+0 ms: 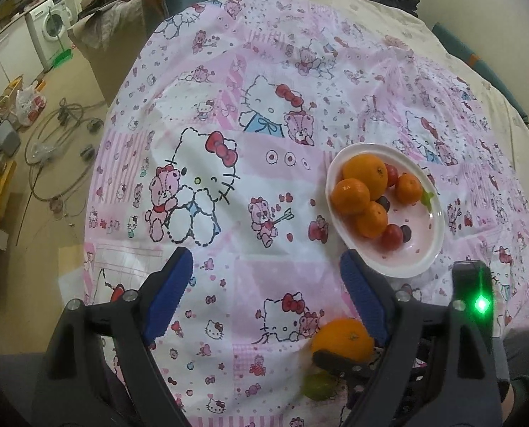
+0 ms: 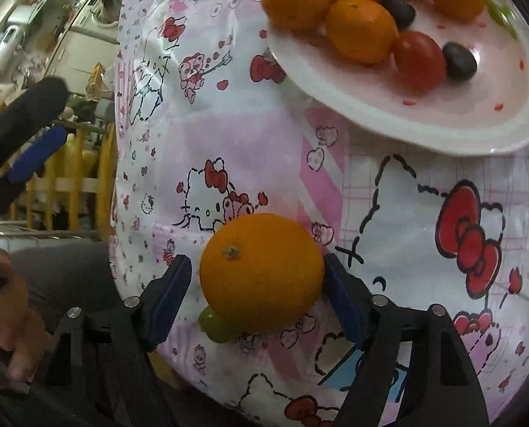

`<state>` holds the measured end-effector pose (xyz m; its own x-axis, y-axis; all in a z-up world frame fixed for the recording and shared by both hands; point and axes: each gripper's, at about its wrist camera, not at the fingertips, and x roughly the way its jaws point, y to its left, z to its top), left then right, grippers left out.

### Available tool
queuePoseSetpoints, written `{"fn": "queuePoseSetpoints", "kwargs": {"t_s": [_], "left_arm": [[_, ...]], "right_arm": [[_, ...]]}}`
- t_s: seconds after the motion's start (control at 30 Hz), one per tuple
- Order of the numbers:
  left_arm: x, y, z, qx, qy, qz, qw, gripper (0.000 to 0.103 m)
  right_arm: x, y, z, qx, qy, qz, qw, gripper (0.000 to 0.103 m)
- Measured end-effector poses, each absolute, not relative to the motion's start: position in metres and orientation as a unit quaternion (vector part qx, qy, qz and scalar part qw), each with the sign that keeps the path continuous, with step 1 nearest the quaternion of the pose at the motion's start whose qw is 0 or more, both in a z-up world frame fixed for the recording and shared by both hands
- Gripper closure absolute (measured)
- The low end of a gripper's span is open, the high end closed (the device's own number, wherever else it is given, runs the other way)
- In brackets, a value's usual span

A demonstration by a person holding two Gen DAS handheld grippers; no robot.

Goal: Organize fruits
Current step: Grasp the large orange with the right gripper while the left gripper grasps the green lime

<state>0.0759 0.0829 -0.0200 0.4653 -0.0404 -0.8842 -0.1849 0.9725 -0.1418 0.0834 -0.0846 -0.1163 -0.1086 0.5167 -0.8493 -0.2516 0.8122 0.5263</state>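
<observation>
A white oval plate [image 1: 428, 259] [image 2: 406, 124] on the pink cartoon-print cloth holds several oranges, two red tomatoes and dark grapes. A loose orange [image 2: 260, 272] [image 1: 342, 338] lies on the cloth near the front edge, with a green grape [image 2: 216, 325] [image 1: 317, 386] beside it. My right gripper [image 2: 257, 281] is open around this orange; its right pad touches the fruit and a small gap shows at the left pad. My left gripper [image 1: 264, 277] is open and empty above the cloth, left of the plate.
The cloth-covered table [image 1: 264, 114] drops off at the left to a floor with cables [image 1: 58, 135], bags and a washing machine [image 1: 49, 25]. A yellow rack [image 2: 79, 178] stands beyond the table's left edge. Piled clothes [image 1: 129, 3] lie at the back.
</observation>
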Motion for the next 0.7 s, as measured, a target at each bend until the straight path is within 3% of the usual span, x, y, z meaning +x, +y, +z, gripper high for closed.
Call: {"fn": "queuePoseSetpoints", "kwargs": {"t_s": [0.27, 0.6, 0.67, 0.7], "left_arm": [[0.072, 0.076, -0.026, -0.09, 0.535, 0.03, 0.84, 0.02], [0.022, 0.02, -0.065, -0.02, 0.594, -0.067, 0.801, 0.021], [0.011, 0.002, -0.075, 0.005, 0.61, -0.11, 0.784, 0.025], [0.008, -0.004, -0.08, 0.02, 0.616, -0.12, 0.778, 0.033]], "right_arm": [[0.088, -0.106, -0.1, 0.113, 0.667, 0.293, 0.676, 0.039], [0.105, -0.201, -0.055, 0.173, 0.61, 0.218, 0.742, 0.039], [0.108, -0.209, -0.051, 0.181, 0.606, 0.209, 0.746, 0.039], [0.109, -0.217, -0.048, 0.187, 0.603, 0.205, 0.748, 0.039]]}}
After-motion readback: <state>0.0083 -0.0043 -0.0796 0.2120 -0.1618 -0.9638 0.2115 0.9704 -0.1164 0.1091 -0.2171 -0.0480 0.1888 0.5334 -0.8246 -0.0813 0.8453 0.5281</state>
